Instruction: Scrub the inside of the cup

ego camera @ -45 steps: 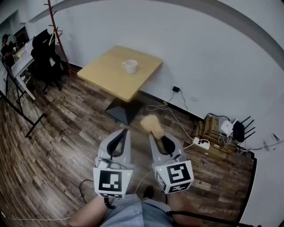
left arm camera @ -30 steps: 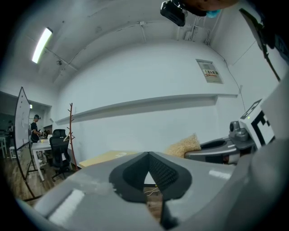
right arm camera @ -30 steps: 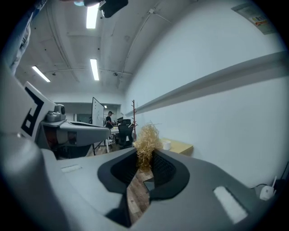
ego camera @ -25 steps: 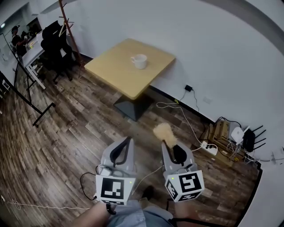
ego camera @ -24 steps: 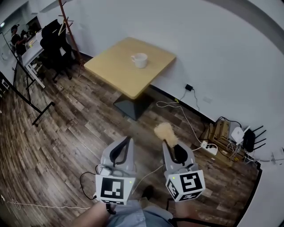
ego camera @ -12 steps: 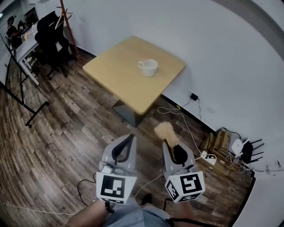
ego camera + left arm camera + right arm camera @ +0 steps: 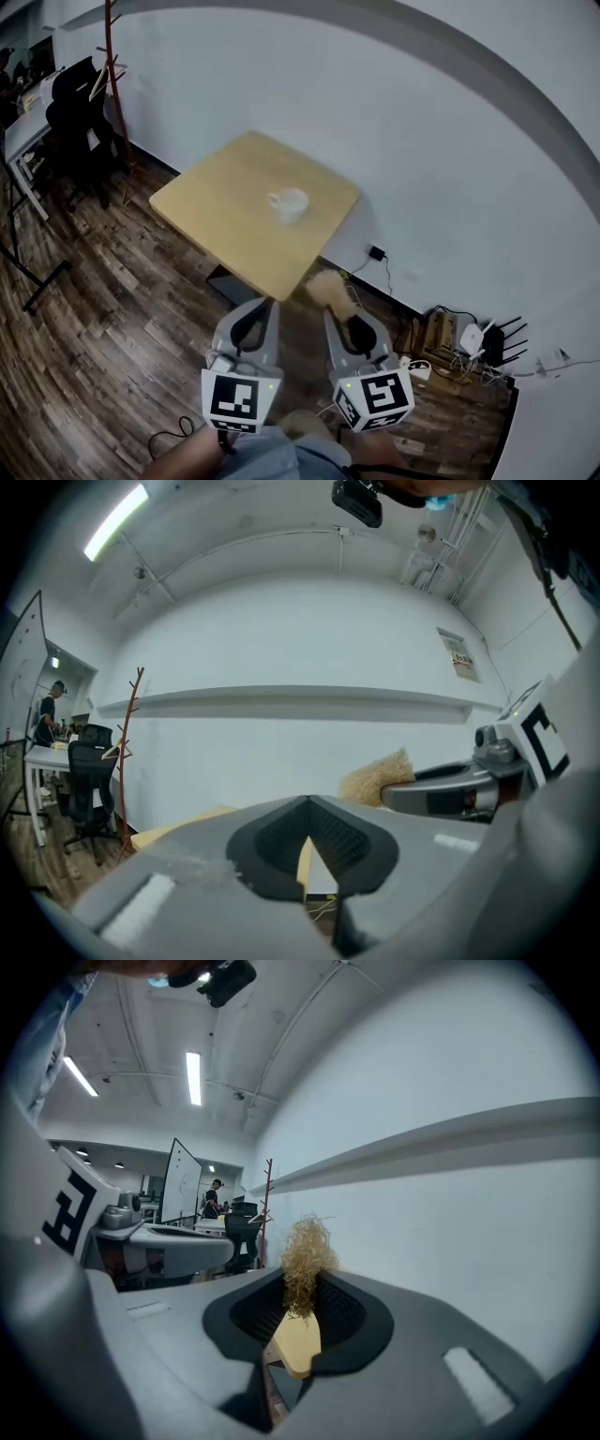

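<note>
The white cup (image 7: 288, 204) is sitting near the middle of the wooden surface (image 7: 211, 192). Both claws are hovering just off the surface's near corner, above the floor (image 7: 112, 328). The left claw (image 7: 255, 314) is showing its jaws pressed together, empty. The right claw (image 7: 349, 319) is clamping a brush (image 7: 327, 287), its tan bristles pointing forward.

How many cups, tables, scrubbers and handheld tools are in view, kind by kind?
White ceramic cup: 1
Light wooden square table: 1
Tan fibrous scrubber: 1
Grey two-jaw tools: 2, the left tool and the right tool
Total: 5
</note>
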Motion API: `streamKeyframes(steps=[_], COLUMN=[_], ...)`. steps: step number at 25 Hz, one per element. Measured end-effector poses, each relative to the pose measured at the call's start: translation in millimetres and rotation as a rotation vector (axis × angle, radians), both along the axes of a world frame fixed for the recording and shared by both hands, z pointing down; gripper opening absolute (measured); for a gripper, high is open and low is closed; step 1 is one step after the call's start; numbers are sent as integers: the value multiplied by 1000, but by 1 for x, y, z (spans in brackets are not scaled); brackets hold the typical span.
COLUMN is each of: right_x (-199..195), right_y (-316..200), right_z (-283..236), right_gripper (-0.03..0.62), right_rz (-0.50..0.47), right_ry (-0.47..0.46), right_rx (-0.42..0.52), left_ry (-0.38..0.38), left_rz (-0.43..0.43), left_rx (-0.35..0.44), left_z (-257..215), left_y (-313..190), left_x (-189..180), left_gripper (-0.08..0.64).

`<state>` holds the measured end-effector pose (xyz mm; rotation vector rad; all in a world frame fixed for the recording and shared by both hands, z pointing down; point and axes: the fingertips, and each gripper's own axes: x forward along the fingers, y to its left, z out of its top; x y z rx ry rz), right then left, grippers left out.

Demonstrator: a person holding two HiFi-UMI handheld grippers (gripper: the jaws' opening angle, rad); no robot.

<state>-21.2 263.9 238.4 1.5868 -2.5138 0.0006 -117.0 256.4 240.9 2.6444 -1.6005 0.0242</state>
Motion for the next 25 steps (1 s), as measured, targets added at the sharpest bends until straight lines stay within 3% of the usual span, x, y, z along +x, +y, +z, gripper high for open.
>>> streamKeyframes(steps=[5,11,13,17,25], right_x=[4,17,22,30,50], right_y=[-18,-56,-76,-120,-217], right_z=[16,46,58,80,78], right_gripper=[77,77,77,77,77], right_rz=[32,46,47,42,4], right_ry=[-9,-35,-43,-53,-99], right_rx=[-29,-89,-112,-163,-163], left_ry=[-47,-71,-79,-25,-77], left_rz=[47,70,87,108,103], left_rx=[-12,-83,-91,-139,-153], left_z=[18,48,57,65,63], left_y=[-21,-61,-80,-118,-207], left_x=[5,19,25,38,66], left_gripper=[19,20,20,20,20])
